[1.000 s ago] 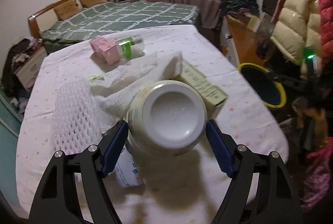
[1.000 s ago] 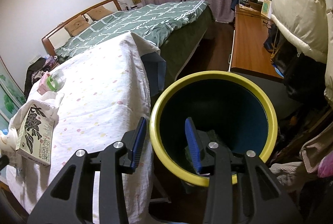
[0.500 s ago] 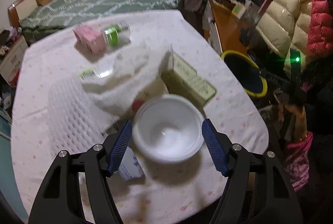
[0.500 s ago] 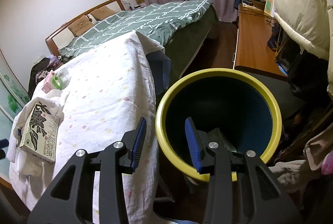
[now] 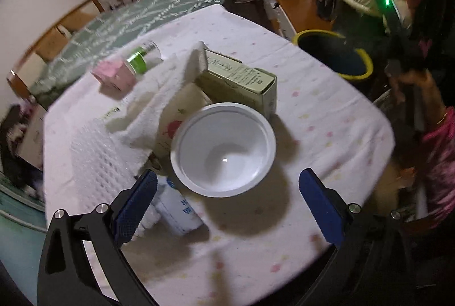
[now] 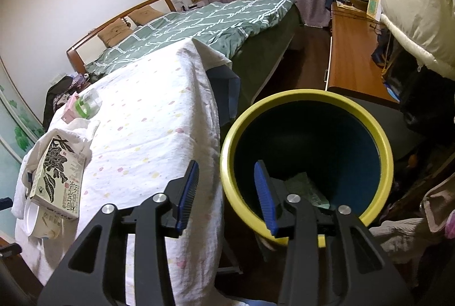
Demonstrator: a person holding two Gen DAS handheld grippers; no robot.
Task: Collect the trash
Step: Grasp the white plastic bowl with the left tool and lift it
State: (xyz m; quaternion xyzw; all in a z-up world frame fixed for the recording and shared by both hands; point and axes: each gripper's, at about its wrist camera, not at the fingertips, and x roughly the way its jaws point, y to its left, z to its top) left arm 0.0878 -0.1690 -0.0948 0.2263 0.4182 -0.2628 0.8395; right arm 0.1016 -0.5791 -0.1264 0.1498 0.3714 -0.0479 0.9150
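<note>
A white plastic tub lies on its side on the cloth-covered bench, its open mouth turned toward the left tongs, whose blue pads stand wide apart on either side of it and touch nothing. The tub looks empty, thin-walled and light; its smooth, rounded wall would likely slip or buckle under a hard squeeze, so the stiffer rolled rim, or a gentle pinch across the body, seems the safer hold.

Just behind the tub sits a green carton, stiff enough to be taken across its narrow faces. Left of the tub is a soft, limp white towel; beyond that towel lie a pink box and a clear bottle with a green band. A small white bottle with blue print lies below the tub, beside the left pad. All appear light; whether the bottles hold anything cannot be told.

Well to the right of the tub, off the bench edge, a yellow-rimmed bin waits. The right tongs hover at its near rim, pads partly apart and empty, one pad outside and the other seen against the dark inside. Crumpled greenish packaging lies at the bottom of the bin.
</note>
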